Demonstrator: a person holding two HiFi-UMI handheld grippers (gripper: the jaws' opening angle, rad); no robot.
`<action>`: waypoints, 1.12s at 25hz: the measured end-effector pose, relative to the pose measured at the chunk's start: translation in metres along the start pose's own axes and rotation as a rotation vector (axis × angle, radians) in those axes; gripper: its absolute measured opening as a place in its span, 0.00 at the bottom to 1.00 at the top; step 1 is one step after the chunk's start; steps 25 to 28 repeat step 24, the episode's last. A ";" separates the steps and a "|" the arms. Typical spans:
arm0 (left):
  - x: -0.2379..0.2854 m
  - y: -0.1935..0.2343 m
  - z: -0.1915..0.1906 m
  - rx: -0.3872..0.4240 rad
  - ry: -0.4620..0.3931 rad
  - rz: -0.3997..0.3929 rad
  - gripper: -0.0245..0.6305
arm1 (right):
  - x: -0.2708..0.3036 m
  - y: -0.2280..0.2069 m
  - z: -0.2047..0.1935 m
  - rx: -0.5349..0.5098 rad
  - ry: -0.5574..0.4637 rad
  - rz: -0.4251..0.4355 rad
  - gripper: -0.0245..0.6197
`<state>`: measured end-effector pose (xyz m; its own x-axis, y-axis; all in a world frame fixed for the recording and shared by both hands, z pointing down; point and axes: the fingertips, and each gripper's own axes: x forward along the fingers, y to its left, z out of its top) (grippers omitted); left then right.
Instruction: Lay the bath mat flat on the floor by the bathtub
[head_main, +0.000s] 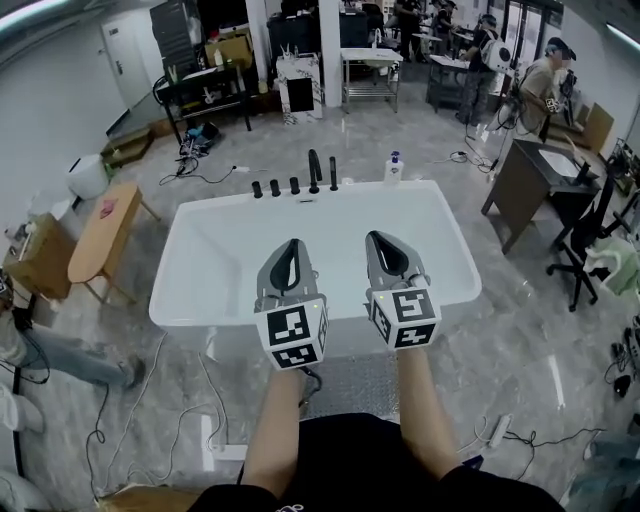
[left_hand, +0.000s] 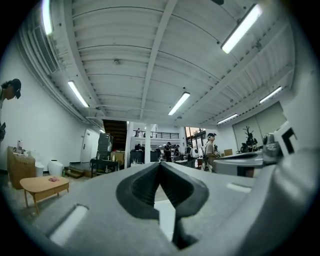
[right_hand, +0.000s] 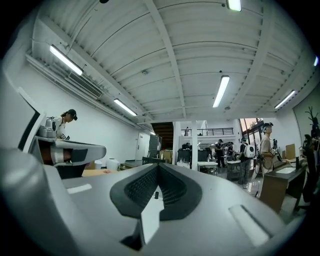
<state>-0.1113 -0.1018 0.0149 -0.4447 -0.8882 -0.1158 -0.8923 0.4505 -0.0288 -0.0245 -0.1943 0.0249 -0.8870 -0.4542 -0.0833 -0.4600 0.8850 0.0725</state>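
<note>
Left hand-held gripper (head_main: 292, 246) is clenched, jaw tips meeting, nothing between them. Right hand-held gripper (head_main: 377, 238) is the same: clenched and empty. Both are held side by side over the near edge of the white bathtub (head_main: 205, 215), pointing across the room. The grey bath mat (head_main: 355, 385) lies on the floor just beside the tub's near wall, between the person's forearms and partly hidden by them. Neither gripper touches it.
</note>
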 end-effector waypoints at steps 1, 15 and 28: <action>0.000 -0.001 0.000 0.010 0.001 0.002 0.04 | -0.001 -0.002 0.000 -0.002 0.002 -0.004 0.05; 0.003 -0.011 -0.002 0.006 -0.001 -0.007 0.04 | -0.007 -0.011 0.003 -0.012 -0.004 -0.017 0.05; 0.002 -0.005 -0.004 -0.018 -0.004 0.010 0.04 | -0.008 -0.009 0.000 -0.021 0.002 -0.014 0.05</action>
